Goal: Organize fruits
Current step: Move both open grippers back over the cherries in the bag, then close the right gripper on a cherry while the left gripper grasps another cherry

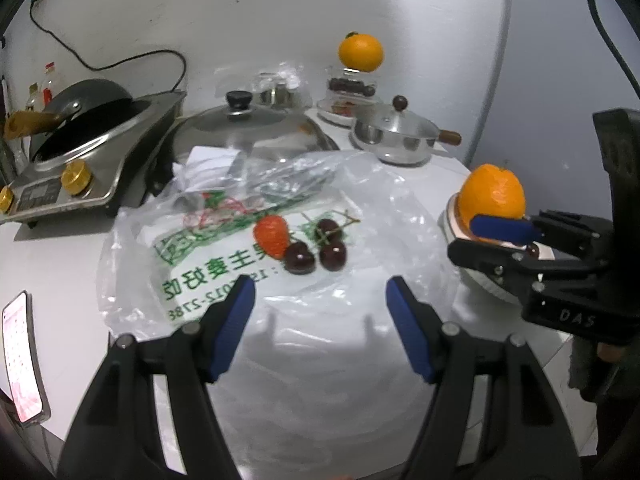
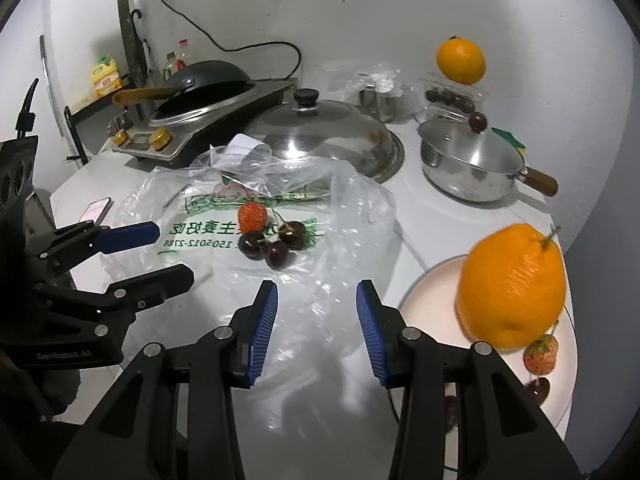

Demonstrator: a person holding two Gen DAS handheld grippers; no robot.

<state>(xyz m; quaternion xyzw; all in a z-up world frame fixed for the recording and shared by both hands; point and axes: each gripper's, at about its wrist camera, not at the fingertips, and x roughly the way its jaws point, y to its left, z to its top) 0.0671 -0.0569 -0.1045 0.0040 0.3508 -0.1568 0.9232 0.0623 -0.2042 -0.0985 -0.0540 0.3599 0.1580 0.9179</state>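
Blue-padded left tongs and right tongs, agape, empty.

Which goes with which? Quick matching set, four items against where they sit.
Things:
1. near orange
2. far orange
3. three cherries
4. black wok

Places:
A. on the cooker at back left
B. on the clear plastic bag, beside a strawberry
C. on the plate at right
D. atop the clear container at the back

Pairs: 1-C, 2-D, 3-B, 4-A
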